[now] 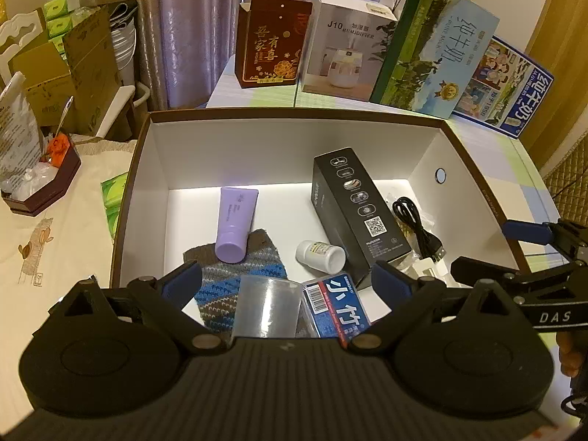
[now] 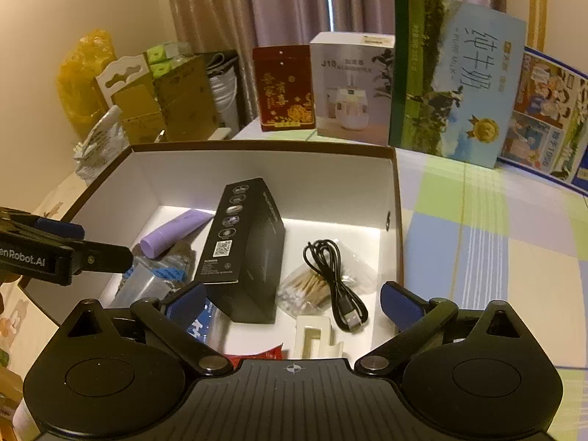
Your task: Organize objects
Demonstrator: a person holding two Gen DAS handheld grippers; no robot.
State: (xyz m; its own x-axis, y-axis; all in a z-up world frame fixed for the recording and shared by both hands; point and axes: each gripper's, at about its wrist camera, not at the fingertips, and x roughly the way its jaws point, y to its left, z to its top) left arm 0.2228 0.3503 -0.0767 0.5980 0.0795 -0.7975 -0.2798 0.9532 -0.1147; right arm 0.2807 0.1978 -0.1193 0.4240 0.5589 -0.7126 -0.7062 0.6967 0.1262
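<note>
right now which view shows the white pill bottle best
The left wrist view: the white pill bottle lies in full sight beside the black box. In the right wrist view I cannot find it; the black box likely hides it.

A table under a checked cloth of pale green, blue and lilac carries a brown-rimmed, white-lined open box near its front edge. Along the back edge stand a dark red gift box, a white humidifier carton and two milk cartons.

A matt white card storage box holds a glossy lilac plastic tube at nine o'clock of a matt black carton, over a knitted cloth.
</note>
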